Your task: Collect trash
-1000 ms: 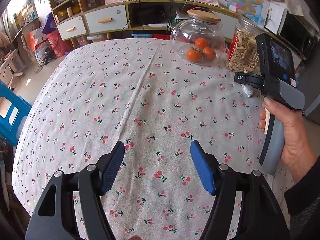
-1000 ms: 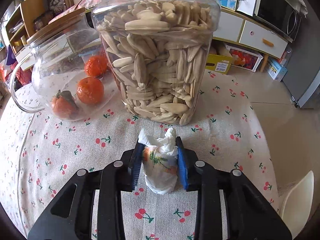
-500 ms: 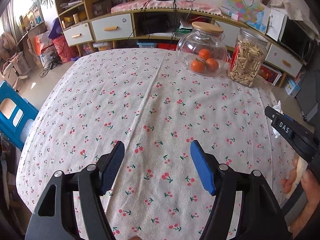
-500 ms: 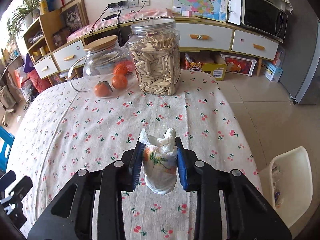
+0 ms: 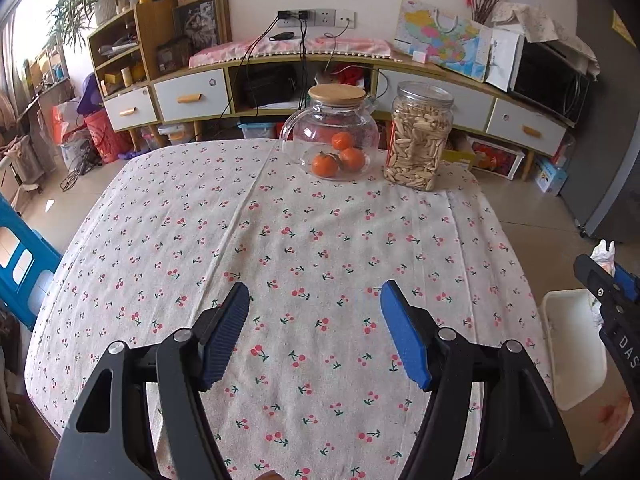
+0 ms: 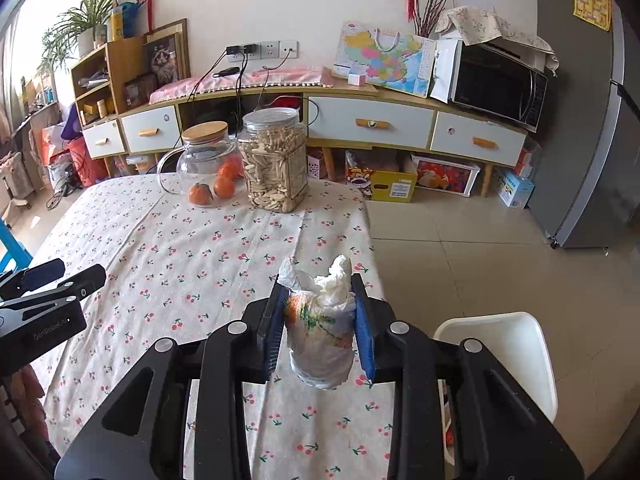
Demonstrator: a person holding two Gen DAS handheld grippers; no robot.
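the right gripper [image 6: 320, 320] has its fingers [image 6: 364, 332] clenched on a crumpled paper cup [image 6: 320, 336] stuffed with tissue, held in the air above the counter's [image 6: 160, 256] right edge, near the white waste bin [image 6: 500, 344] on the floor. the left gripper [image 5: 314, 332] hangs over the cherry-print cloth with its fingers [image 5: 404, 340] released and nothing between them. at the far side stand a glass jar of tangerines [image 5: 332, 140] and a plastic jar of seeds [image 5: 418, 136].

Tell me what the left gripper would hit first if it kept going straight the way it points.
Probably the tablecloth. The left gripper is open and empty, angled down at bare cloth, with nothing between its fingers and the table. The glass jars stand farther back, seemingly above that line, though fisheye depth is uncertain.
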